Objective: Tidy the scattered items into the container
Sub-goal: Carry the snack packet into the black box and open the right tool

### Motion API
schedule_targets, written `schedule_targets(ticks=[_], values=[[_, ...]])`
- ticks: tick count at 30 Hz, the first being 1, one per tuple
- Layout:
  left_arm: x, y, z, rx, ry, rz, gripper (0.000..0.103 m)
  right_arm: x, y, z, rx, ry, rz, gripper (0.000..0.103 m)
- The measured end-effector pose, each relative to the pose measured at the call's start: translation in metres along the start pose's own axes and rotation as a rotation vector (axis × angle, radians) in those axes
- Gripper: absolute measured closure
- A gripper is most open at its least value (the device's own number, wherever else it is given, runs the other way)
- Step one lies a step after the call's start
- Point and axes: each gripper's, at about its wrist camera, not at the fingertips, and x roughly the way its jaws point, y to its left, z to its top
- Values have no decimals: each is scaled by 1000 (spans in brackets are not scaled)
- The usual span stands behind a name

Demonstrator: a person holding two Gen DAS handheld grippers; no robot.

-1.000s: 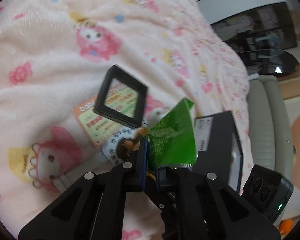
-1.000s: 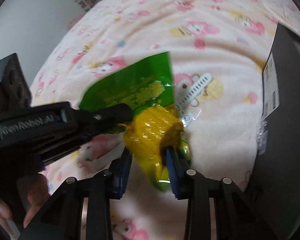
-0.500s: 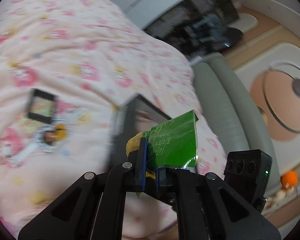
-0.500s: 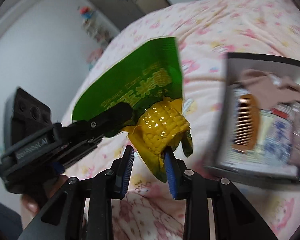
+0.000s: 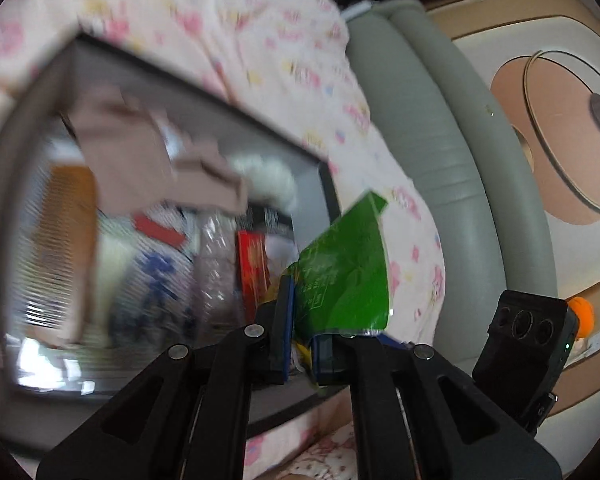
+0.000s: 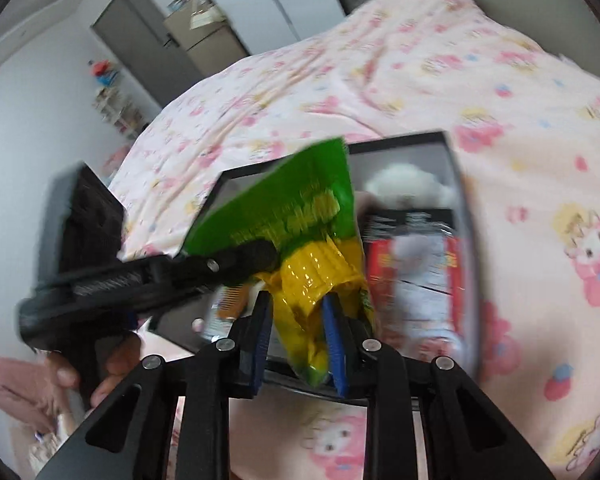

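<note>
A green snack packet (image 5: 348, 264) with a yellow corn cob inside (image 6: 312, 280) hangs over the open black box (image 5: 260, 128). My left gripper (image 5: 304, 320) is shut on the packet's green flat end. In the right wrist view it reaches in from the left (image 6: 260, 256), with a hand behind it. My right gripper (image 6: 298, 320) has the yellow corn end between its blue pads, and its jaws are closing on it. The box (image 6: 456, 184) lies on the pink cartoon blanket (image 6: 420, 60).
In the box lie a beige cloth (image 5: 148, 160), a wooden comb (image 5: 60, 232), a white fluffy thing (image 6: 408, 184), a red packet (image 5: 252, 264) and clear wrappers. A grey padded bed edge (image 5: 440, 140) runs to the right, with floor beyond. A door and shelves stand far back (image 6: 140, 40).
Both grippers carried the corn packet from over the blanket to above the black box. The cards and black frame on the blanket left the left wrist view. The right jaws narrowed.
</note>
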Motion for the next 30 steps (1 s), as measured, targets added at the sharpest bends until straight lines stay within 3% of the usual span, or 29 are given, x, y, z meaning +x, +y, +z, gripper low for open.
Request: schedule_targets(ticks=[1,4,6,10,12,17,19,22,24,27,30], values=[[10,5,-3,-19,29,-4,98,-2,-11,-3,29,-15,2,80],[22,3,-13,10,70,101,97,-4,-33,-6,103,-36,20,80],[21,-1,-17,18,99,107,94,-9,-39,-1,126,-65,34,80],[14,-18,-26,100,125,287,90,-7,-39,3,119,-89,-10,80],[9,-20,-31,106,132,328,84,-2,-36,1,113,-61,-15,80],[-31,-26,-36,82,-65,334,81,-2,-34,-8,93,-49,-55,80],[-34,-25,-32,75,-105,343,81,-2,-34,-8,93,-57,-63,80],[-13,-21,-26,84,-51,400,85,1,-31,-10,79,-45,-58,80],[1,-18,-33,78,7,399,88,3,-27,-11,63,-35,-59,80],[11,-31,-42,129,11,414,88,1,-19,-14,15,-45,-103,80],[9,-32,-38,109,7,394,86,0,-17,-15,-6,-56,-142,80]])
